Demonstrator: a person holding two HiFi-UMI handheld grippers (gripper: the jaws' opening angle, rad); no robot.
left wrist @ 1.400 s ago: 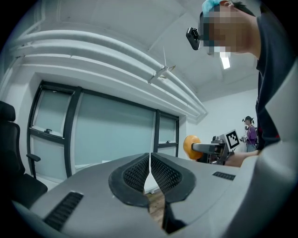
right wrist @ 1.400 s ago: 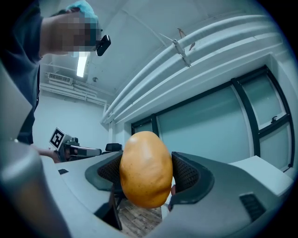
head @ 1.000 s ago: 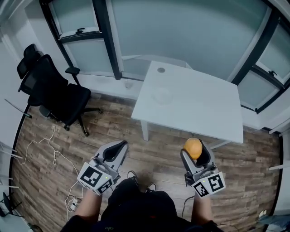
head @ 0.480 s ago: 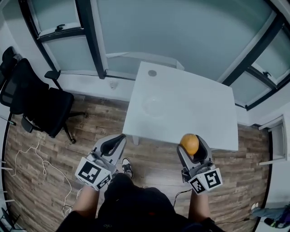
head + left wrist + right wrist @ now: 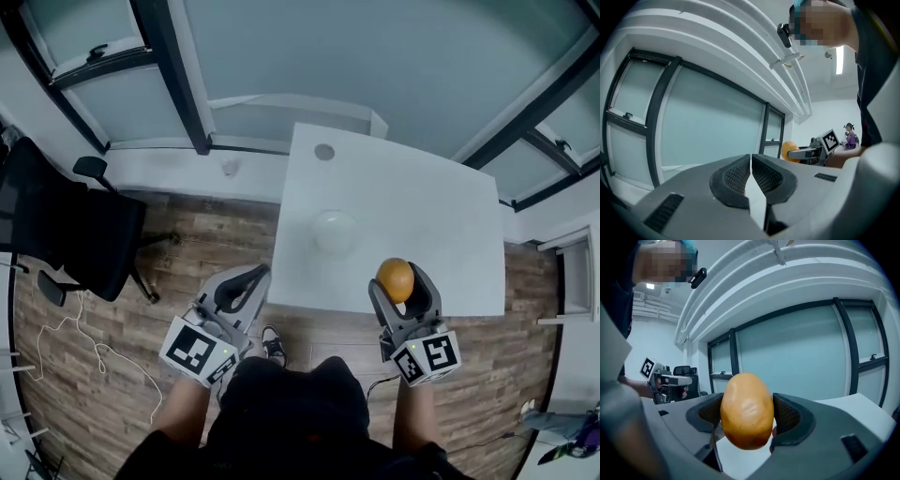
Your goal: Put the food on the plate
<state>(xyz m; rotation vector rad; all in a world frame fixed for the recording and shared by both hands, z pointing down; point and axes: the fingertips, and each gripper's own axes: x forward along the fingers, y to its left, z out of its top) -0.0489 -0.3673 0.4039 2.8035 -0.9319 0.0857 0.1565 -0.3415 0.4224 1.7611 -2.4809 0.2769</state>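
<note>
Orange-yellow, egg-shaped food [image 5: 746,410] is sitting pinched between the two dark fingers [image 5: 790,420] of the right gripper [image 5: 403,292], held in the air over the near edge of the white rectangular counter [image 5: 441,211]. A second ago this gripper was hanging over the brown wood-plank floor [image 5: 178,253], well short of the counter; now it is overlapping the counter's front edge. The left gripper [image 5: 242,287] has likewise come up from the floor to just beside that edge. The counter is filling more of the head view, and the black office chair [image 5: 70,234] is sliding off toward the left side.

The white round plate [image 5: 335,232] is lying bare on the counter, between the two grippers and beyond them, apart from the food. Only the head view is showing it; neither gripper view is catching it.

The left gripper view is showing its own fingers [image 5: 736,176] pressed together with nothing between them. It is also showing the right gripper off to the right, carrying the food, and a small figure in purple [image 5: 851,137] far behind. The right gripper view is showing the left gripper at its left with the chair behind it. Both are looking onto the dark-framed frosted windows [image 5: 806,352].
</note>
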